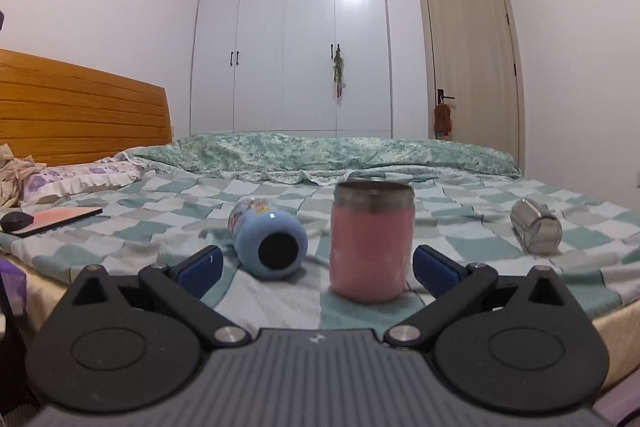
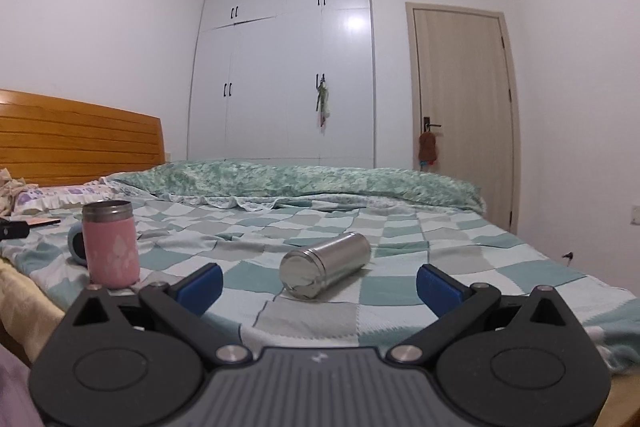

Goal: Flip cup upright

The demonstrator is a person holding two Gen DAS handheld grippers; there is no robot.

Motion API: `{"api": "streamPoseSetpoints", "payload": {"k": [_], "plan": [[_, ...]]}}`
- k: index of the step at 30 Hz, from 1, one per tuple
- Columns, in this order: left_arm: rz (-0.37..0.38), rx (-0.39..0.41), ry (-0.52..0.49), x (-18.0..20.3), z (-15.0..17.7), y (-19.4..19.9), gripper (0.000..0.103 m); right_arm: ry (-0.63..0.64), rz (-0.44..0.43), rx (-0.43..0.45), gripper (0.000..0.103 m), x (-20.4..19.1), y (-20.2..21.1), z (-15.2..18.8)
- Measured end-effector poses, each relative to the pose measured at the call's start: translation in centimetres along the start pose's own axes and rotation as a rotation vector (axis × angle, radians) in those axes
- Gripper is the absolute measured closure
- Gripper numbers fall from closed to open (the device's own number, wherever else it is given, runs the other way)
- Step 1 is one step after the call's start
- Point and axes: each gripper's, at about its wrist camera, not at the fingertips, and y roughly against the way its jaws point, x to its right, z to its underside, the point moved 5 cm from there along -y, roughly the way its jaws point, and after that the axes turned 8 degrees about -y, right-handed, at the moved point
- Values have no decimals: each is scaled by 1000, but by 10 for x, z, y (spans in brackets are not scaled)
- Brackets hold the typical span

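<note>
even indoor light, glare patch on the wardrobe (image 1: 288,39), fisheye bending and dark vignette at corners.

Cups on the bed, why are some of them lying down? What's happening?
A person holds two sets of tongs and is standing cups up. The pink cup already stands upright on the checkered bed. The blue cup and the steel cup lie on their sides. The left tongs and right tongs are both open, holding nothing. The steel cup lies just ahead of the right tongs.
</note>
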Motion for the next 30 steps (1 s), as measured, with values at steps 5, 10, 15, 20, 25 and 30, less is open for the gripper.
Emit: {"api": "streamPoseSetpoints", "payload": {"k": [5,10,15,20,25,30], "plan": [[-6,27,-20,6,3,4,0,-5,26,39,0,1,10,15],[-18,45,-63,14,6,7,0,1,28,41,0,-1,11,19],[-16,46,-74,17,6,6,0,4,49,46,0,-1,10,21],[-14,48,-76,17,7,6,0,-2,58,53,0,1,11,22],[-13,49,-66,15,8,7,0,4,62,55,0,1,12,22],[-10,50,-61,14,8,7,0,9,64,54,0,0,12,22]]}}
